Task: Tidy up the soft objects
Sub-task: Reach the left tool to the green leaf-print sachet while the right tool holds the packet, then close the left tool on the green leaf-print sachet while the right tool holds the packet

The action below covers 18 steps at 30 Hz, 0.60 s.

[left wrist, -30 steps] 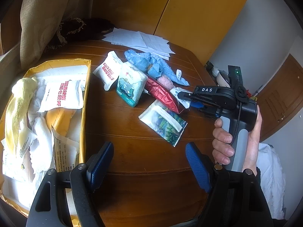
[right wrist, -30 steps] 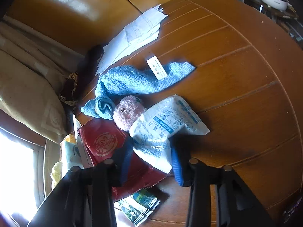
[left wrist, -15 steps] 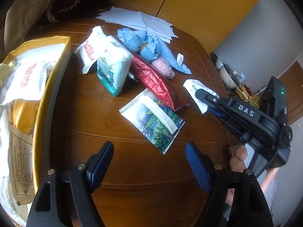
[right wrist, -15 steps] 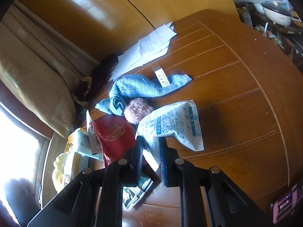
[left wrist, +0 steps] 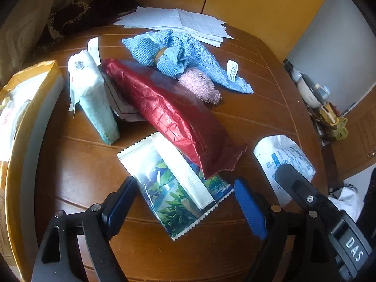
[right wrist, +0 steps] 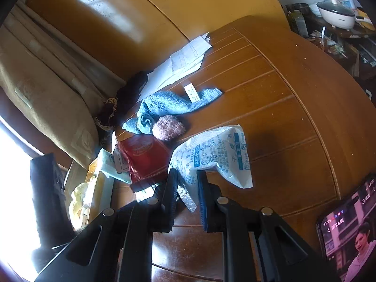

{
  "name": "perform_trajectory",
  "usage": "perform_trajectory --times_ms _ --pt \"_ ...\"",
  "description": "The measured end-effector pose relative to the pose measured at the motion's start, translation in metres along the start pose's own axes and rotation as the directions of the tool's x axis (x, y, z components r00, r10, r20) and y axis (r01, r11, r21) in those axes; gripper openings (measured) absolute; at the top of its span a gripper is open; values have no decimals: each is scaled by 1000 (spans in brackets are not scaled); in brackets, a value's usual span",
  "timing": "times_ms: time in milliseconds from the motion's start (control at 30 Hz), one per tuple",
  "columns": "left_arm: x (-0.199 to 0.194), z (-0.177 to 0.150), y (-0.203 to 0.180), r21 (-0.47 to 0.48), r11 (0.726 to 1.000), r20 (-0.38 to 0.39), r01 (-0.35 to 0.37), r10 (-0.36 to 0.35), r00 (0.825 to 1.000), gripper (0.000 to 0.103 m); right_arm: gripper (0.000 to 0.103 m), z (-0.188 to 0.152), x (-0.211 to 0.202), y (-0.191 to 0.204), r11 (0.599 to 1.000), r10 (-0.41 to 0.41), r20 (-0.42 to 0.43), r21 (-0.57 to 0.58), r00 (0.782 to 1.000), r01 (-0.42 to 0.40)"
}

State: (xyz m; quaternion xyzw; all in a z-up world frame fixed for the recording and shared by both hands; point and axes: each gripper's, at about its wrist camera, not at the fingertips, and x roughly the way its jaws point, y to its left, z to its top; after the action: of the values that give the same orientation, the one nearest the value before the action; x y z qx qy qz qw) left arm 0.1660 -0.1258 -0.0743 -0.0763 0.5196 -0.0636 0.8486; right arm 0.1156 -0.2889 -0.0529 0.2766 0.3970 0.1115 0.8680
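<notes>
My right gripper (right wrist: 186, 188) is shut on a white packet with blue print (right wrist: 216, 155) and holds it above the wooden table (right wrist: 282, 117); the packet also shows in the left wrist view (left wrist: 284, 157). My left gripper (left wrist: 183, 202) is open, its blue pads either side of a green leaf-print sachet (left wrist: 174, 188) lying flat. A red foil pouch (left wrist: 169, 115) overlaps the sachet. Beyond lie a blue towel (left wrist: 185, 58), a pink fluffy ball (left wrist: 199, 89) and a white-and-teal tissue pack (left wrist: 94, 98).
A yellow cardboard box (left wrist: 25, 122) holding white packs stands at the left. Loose papers (left wrist: 178, 21) lie at the table's far edge before yellow cupboard doors. A phone (right wrist: 347, 232) with a lit screen is at lower right in the right wrist view.
My right gripper closed on the white packet and lifted it off the table. My left gripper moved forward and down over the leaf-print sachet, still open.
</notes>
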Motion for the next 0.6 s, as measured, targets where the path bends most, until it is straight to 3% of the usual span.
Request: perform_trajectory --times_ms 133,233,533,567,600 --pt "7 2 -3 66 996 6 -57 56 998 93 16 -4 -3 0 1000 -3 3 6 1000 3" --pt "3 -5 3 103 992 38 -67 63 997 86 16 -5 -5 2 1000 -6 4 2 1000 6" --pt "-29 -56 37 196 980 71 -35 22 997 85 16 -13 3 14 1000 -16 -18 -18 1000 15" --pt "-35 -62 42 197 980 78 -30 15 997 64 16 -15 5 16 1000 -15 -25 -21 1000 14" --pt "-41 -66 48 193 981 87 -30 13 996 63 16 -16 7 18 1000 -13 -30 -24 999 12"
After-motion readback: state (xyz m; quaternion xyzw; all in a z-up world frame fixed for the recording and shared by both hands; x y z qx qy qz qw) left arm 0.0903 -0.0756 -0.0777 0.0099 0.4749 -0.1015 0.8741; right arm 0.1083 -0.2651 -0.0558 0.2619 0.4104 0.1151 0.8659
